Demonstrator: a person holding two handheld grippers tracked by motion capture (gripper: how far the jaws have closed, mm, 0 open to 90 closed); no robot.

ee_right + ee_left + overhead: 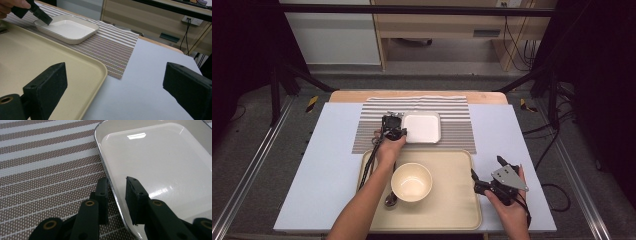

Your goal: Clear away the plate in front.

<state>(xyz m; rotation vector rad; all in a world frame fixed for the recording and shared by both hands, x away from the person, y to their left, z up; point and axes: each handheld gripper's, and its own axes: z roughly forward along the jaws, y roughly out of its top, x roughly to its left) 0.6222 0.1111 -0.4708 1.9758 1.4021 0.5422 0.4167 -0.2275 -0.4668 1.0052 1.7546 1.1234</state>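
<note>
Two black jaws of the left gripper (pixel 117 200) straddle the near rim of the white dish (pixel 160 162), one jaw outside over the striped mat (pixel 45 170) and the other inside over the dish's glossy floor; a narrow gap shows on either side of the rim, so the jaws stand apart around it and do not yet pinch it. From the high view the left gripper (pixel 393 125) sits at the dish's (pixel 422 127) left edge, with the person's left hand (pixel 388 147) behind it and the forearm reaching across the tray (pixel 452 205). The dish lies flat on the mat (pixel 457 125), which spreads across the far middle of the table (pixel 327 165). The tray lies just in front of the mat, and on it stands a round cream bowl (pixel 411 181) with a spoon (pixel 390 199) beside it, partly hidden by the forearm. The right gripper (pixel 484 185), held in the right hand (pixel 509 207), sits at the tray's right edge with its jaws spread wide and nothing between them; in the right gripper view its jaws frame the tray's corner (pixel 95 67) and bare tabletop (pixel 145 82), with the dish (pixel 72 28) farther off.
</note>
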